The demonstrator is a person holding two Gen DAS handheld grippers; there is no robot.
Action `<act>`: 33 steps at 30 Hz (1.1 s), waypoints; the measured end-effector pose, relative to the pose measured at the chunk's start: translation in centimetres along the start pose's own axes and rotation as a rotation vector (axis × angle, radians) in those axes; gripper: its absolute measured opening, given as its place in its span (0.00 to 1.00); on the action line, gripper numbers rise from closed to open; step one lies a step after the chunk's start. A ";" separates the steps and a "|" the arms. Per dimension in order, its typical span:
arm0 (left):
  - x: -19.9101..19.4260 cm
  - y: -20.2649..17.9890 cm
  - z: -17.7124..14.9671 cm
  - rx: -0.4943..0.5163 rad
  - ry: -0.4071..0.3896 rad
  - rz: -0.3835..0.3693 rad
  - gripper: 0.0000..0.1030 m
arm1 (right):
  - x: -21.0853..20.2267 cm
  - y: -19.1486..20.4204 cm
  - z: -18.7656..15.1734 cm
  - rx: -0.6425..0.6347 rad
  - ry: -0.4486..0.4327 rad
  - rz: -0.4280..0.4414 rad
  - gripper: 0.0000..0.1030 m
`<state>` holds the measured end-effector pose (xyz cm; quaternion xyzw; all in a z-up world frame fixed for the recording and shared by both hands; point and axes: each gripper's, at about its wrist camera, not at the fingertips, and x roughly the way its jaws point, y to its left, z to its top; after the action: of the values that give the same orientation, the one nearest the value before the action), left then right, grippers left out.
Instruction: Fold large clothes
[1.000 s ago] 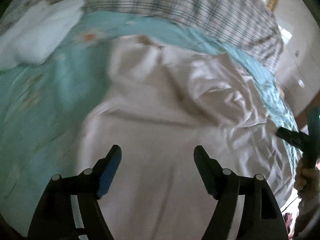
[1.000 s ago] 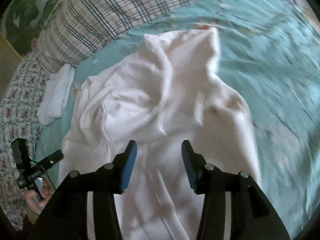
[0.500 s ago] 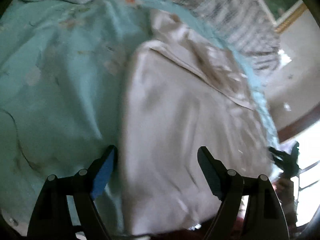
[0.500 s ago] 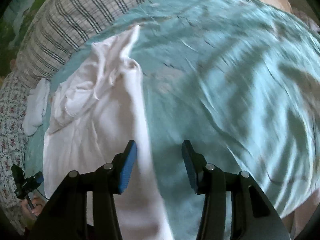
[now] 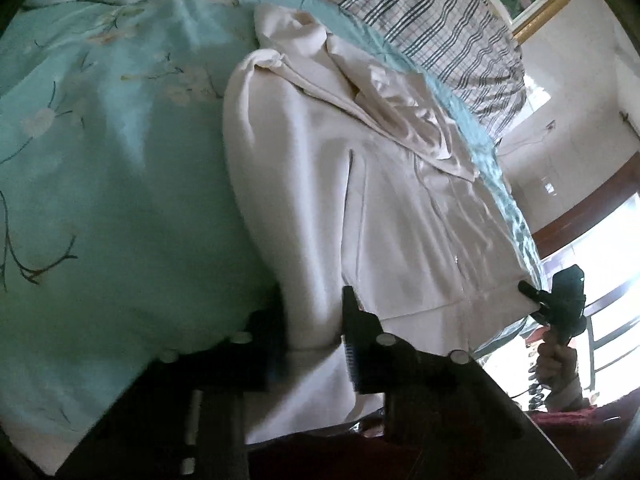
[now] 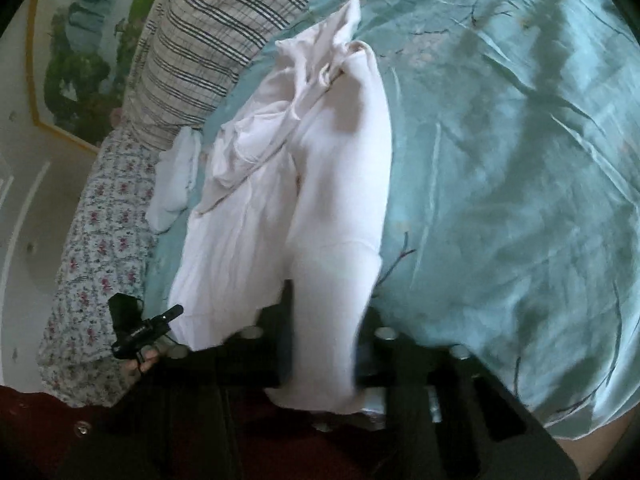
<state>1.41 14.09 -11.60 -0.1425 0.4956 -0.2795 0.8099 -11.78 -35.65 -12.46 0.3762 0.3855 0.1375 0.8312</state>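
The white garment (image 5: 360,200) lay lengthwise on the teal bedspread (image 5: 100,180), limp, light and likely slippery, best taken at its near hem corners, where the left gripper (image 5: 314,320) and right gripper (image 6: 324,320) were closing their fingers on cloth.
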 end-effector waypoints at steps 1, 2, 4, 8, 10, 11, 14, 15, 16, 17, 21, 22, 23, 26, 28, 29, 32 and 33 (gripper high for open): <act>-0.3 -0.1 0.1 -0.005 -0.012 -0.004 0.16 | -0.1 0.3 0.0 -0.017 -0.002 -0.002 0.13; -0.6 -0.4 0.2 -0.009 -0.029 -0.014 0.14 | -0.2 0.7 0.1 -0.031 -0.009 0.001 0.11; -1.3 -0.9 0.7 -0.012 -0.058 -0.036 0.12 | -0.7 1.4 0.4 -0.056 -0.022 0.034 0.11; -3.0 -2.1 2.2 -0.023 -0.128 -0.077 0.09 | -1.5 3.3 1.7 -0.091 -0.060 0.095 0.10; -3.8 -2.4 3.2 -0.025 -0.158 -0.093 0.09 | -2.0 4.1 2.7 -0.105 -0.086 0.120 0.10; -4.2 -2.6 3.7 -0.026 -0.170 -0.099 0.08 | -2.2 4.5 3.2 -0.109 -0.101 0.134 0.10; -5.1 -3.3 5.9 -0.025 -0.220 -0.109 0.08 | -2.4 5.7 5.0 -0.123 -0.143 0.158 0.10; -5.2 -3.5 6.8 -0.027 -0.240 -0.119 0.08 | -2.5 6.1 5.8 -0.129 -0.159 0.165 0.10; -5.3 -3.7 7.6 -0.028 -0.259 -0.124 0.08 | -2.5 6.4 6.8 -0.131 -0.176 0.171 0.10; -5.3 -3.8 8.7 -0.030 -0.276 -0.123 0.08 | -2.4 6.5 7.7 -0.128 -0.188 0.177 0.10; -4.4 -3.4 13.6 -0.065 -0.322 -0.111 0.08 | -0.9 7.0 12.7 -0.120 -0.228 0.171 0.10; -3.9 -3.2 14.8 -0.074 -0.328 -0.101 0.08 | -0.2 7.0 14.2 -0.120 -0.234 0.160 0.10; -3.1 -3.0 16.4 -0.086 -0.332 -0.083 0.08 | 0.4 7.0 15.5 -0.121 -0.237 0.145 0.10; -0.7 -1.9 20.5 -0.124 -0.328 -0.044 0.08 | 3.6 6.5 20.1 -0.098 -0.235 0.110 0.10; 1.3 -1.1 22.7 -0.143 -0.314 -0.025 0.08 | 5.7 5.7 22.7 -0.066 -0.220 0.070 0.10; 2.5 -0.7 23.8 -0.150 -0.303 -0.008 0.08 | 6.9 5.2 23.8 -0.052 -0.211 0.049 0.10; 6.6 1.0 26.6 -0.174 -0.259 0.056 0.08 | 11.2 3.5 27.0 -0.011 -0.172 -0.042 0.10; 8.2 1.8 27.3 -0.187 -0.237 0.078 0.08 | 12.3 3.0 27.6 -0.005 -0.158 -0.066 0.10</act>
<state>28.95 9.37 -5.64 -0.2299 0.4253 -0.1817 0.8563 17.10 -41.54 -5.27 0.3710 0.3304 0.0809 0.8641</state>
